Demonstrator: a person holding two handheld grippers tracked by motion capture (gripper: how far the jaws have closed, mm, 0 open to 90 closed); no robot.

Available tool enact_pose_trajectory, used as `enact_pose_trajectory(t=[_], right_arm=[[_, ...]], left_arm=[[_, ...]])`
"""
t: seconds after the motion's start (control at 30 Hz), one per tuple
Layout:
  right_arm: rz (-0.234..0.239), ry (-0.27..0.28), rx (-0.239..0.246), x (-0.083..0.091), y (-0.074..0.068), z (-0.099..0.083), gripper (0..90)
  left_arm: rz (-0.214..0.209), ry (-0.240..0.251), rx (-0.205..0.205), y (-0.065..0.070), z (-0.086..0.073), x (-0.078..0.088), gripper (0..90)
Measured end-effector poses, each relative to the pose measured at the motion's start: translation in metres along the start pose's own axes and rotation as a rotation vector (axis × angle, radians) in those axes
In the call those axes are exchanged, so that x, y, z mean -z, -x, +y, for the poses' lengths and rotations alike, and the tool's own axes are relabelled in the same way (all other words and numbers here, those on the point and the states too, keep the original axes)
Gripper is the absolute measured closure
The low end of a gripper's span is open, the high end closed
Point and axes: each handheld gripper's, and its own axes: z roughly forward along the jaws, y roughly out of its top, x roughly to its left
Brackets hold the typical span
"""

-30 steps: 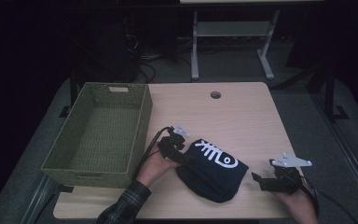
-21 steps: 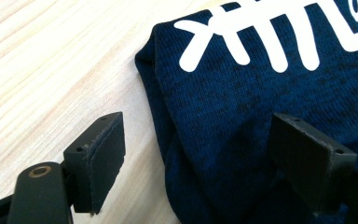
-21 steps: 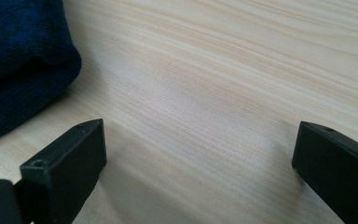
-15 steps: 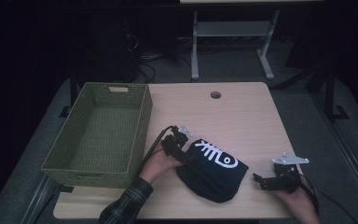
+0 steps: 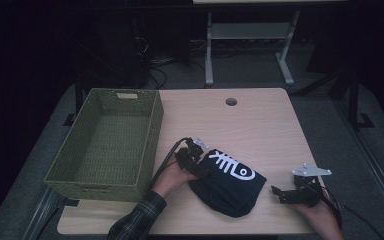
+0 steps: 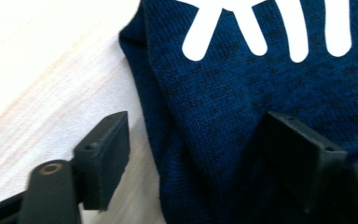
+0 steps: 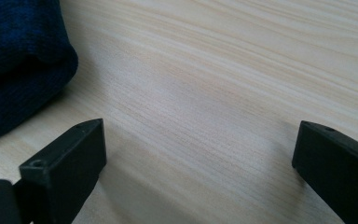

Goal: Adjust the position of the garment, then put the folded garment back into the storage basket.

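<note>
**High view: green basket bare inside, dark folded garment between two parted grippers**

High view, from above the near side: a light wooden table [image 5: 260, 120] carries a green woven basket [image 5: 152, 135] on its left part. The basket is rectangular, stands upright with a slot handle in its far wall, and its woven floor lies bare. To its right, near the front edge, lies a folded dark blue knitted garment [image 5: 227, 187] with a white fish-skeleton print on top. It rests on the tabletop, outside the basket and apart from its right wall.

The left gripper [image 5: 196, 159] sits between basket and garment, at the garment's left end, held by a hand [image 5: 170, 179] in a plaid sleeve [image 5: 137, 220]. In the left gripper view its jaws are spread wide: one jaw is over bare wood, the other over the knit, so the garment's edge [image 6: 149, 116] lies between them, unclamped.

The right gripper [image 5: 282, 194] rests near the table's front right corner, just beside the garment's right end but not touching it; its grey three-cornered plate [image 5: 311, 171] is on top. In the right gripper view its jaws stand far apart with only bare wood grain between them, and the garment's rounded fold [image 7: 18, 70] is at the upper left, clear of the jaws.

A round cable hole [image 5: 231, 101] is in the table's far part.
</note>
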Motion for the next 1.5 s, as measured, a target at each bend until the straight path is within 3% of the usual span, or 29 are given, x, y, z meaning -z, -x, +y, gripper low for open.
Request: enact_pose_trajectory(t=[0.1,0.57,0.67,0.9,1.23,1.5], right_arm=[[0.0,0.0,0.0,0.0,0.0,0.0,2.3],[-0.004,0.0,-0.006,0.0,0.0,0.0,2.3],[-0.004,0.0,-0.006,0.0,0.0,0.0,2.3],[-0.003,0.0,-0.002,0.0,0.0,0.0,2.3],[-0.003,-0.004,-0.009,0.0,-0.001,0.0,2.3],[-0.003,-0.001,-0.01,0.0,-0.001,0.0,2.3]], left_arm=[[-0.04,0.003,0.011,-0.001,-0.001,0.0,35.4],[-0.125,-0.036,0.024,-0.003,0.003,0.0,67.4],[-0.12,-0.038,0.016,-0.002,0.003,0.001,69.5],[-0.122,-0.035,0.048,-0.001,0.005,0.009,71.5],[-0.117,-0.03,0.046,0.008,0.016,0.027,71.8],[-0.092,-0.04,0.017,0.017,0.03,0.048,71.6]])
